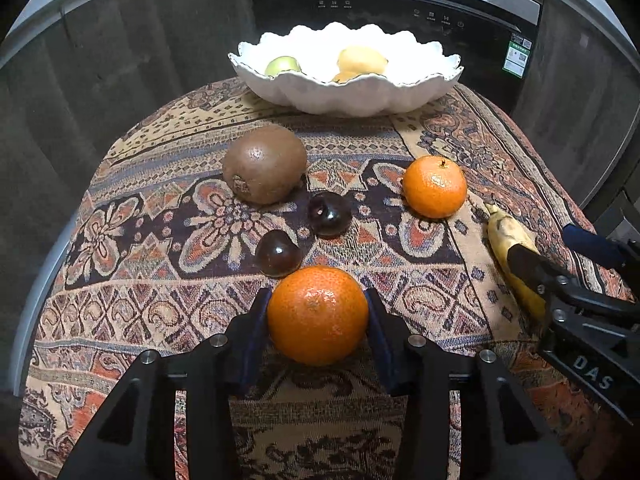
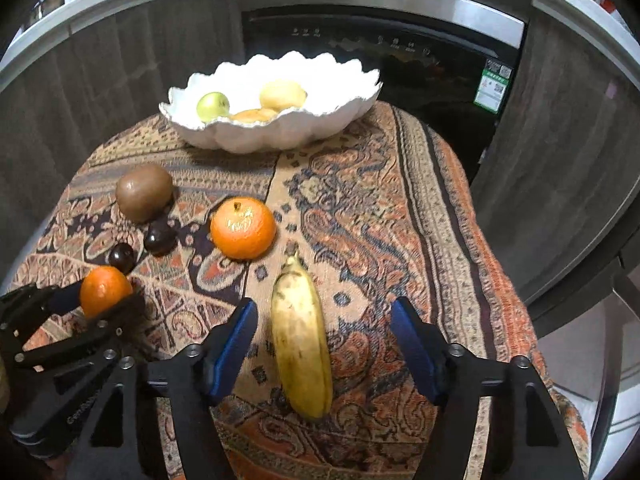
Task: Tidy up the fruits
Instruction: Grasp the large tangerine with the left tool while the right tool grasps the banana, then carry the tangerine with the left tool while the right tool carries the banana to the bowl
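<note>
1. The left claw [image 1: 318, 312] sat clamped on the near orange [image 1: 318, 314], both blue pads against its sides, down on the patterned cloth [image 1: 400, 264].
2. The right claw [image 2: 324, 340] hung partly open astride the banana [image 2: 302, 344], pads clear of the peel; its long axis ran along the fingers, stem pointing away.
3. Ahead lay 2 dark plums [image 1: 329, 214], a kiwi [image 1: 265, 164] and a second orange [image 1: 435, 186].
4. The white bowl [image 1: 352, 96] waited at the far edge, path over the fruit unobstructed.
</note>
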`<move>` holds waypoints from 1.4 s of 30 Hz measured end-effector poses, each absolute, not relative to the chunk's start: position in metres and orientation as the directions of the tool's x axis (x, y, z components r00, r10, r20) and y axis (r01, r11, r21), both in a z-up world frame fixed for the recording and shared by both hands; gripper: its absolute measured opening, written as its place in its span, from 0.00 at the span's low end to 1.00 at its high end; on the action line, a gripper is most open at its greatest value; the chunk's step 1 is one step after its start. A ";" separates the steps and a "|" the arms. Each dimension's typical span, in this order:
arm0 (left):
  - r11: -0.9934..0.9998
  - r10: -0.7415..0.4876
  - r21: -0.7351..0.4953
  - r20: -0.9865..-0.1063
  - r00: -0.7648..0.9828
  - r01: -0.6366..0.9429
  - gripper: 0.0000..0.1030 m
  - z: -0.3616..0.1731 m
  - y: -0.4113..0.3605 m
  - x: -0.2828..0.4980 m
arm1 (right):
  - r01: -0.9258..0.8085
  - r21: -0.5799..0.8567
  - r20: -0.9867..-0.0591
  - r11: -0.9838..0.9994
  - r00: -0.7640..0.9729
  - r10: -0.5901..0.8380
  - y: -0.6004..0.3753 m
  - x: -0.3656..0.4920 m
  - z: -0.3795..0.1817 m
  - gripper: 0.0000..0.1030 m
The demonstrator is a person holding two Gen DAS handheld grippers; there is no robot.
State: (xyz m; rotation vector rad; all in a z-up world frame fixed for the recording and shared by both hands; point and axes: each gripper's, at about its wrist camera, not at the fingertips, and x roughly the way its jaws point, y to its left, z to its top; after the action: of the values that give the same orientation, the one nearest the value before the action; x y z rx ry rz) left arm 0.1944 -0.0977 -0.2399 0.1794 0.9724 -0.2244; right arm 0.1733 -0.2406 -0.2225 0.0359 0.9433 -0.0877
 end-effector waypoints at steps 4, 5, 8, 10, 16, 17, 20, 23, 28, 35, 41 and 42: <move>0.962 -0.115 0.041 -0.834 0.539 0.269 0.43 -0.241 -0.097 0.194 | 0.088 -0.009 -0.824 0.996 0.564 -0.058 -0.240 0.174 -0.230 0.59; 0.963 -0.116 0.039 -0.834 0.539 0.268 0.43 -0.241 -0.097 0.194 | 0.087 -0.007 -0.828 0.996 0.558 -0.055 -0.240 0.175 -0.232 0.57; 0.964 -0.120 0.034 -0.832 0.542 0.265 0.43 -0.240 -0.096 0.195 | 0.080 0.000 -0.840 0.997 0.542 -0.044 -0.238 0.176 -0.237 0.52; 0.964 -0.121 0.031 -0.832 0.542 0.262 0.43 -0.240 -0.094 0.195 | 0.073 0.000 -0.846 0.997 0.532 -0.039 -0.236 0.177 -0.241 0.49; 0.966 -0.123 0.025 -0.830 0.544 0.257 0.43 -0.239 -0.093 0.196 | 0.053 0.001 -0.840 0.999 0.543 -0.027 -0.233 0.176 -0.240 0.34; 0.966 -0.123 0.025 -0.829 0.546 0.256 0.43 -0.238 -0.093 0.196 | 0.050 -0.001 -0.839 0.999 0.543 -0.028 -0.232 0.176 -0.240 0.32; 0.966 -0.124 0.026 -0.826 0.550 0.256 0.43 -0.236 -0.093 0.195 | 0.053 0.001 -0.839 0.999 0.544 -0.028 -0.233 0.175 -0.239 0.31; 0.966 -0.126 0.026 -0.822 0.556 0.257 0.43 -0.234 -0.094 0.194 | 0.063 0.006 -0.836 0.998 0.548 -0.030 -0.236 0.173 -0.236 0.31; 0.964 -0.133 0.027 -0.813 0.567 0.265 0.43 -0.228 -0.097 0.191 | 0.087 0.024 -0.820 0.996 0.572 -0.030 -0.242 0.168 -0.224 0.31; 0.961 -0.153 0.017 -0.798 0.583 0.276 0.43 -0.215 -0.100 0.188 | 0.137 0.037 -0.799 0.990 0.599 -0.053 -0.255 0.165 -0.208 0.30; 0.963 -0.155 0.017 -0.785 0.599 0.271 0.43 -0.200 -0.099 0.192 | 0.132 0.054 -0.781 0.990 0.623 -0.041 -0.255 0.166 -0.193 0.30; 0.963 -0.156 0.015 -0.784 0.601 0.269 0.43 -0.197 -0.099 0.193 | 0.129 0.054 -0.778 0.990 0.627 -0.039 -0.254 0.166 -0.190 0.30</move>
State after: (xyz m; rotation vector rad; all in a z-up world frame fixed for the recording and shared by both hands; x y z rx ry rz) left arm 0.1926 -0.0987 -0.1973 0.1371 0.8938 -0.2472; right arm 0.1660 -0.2544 -0.1898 0.1084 0.8884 -0.0964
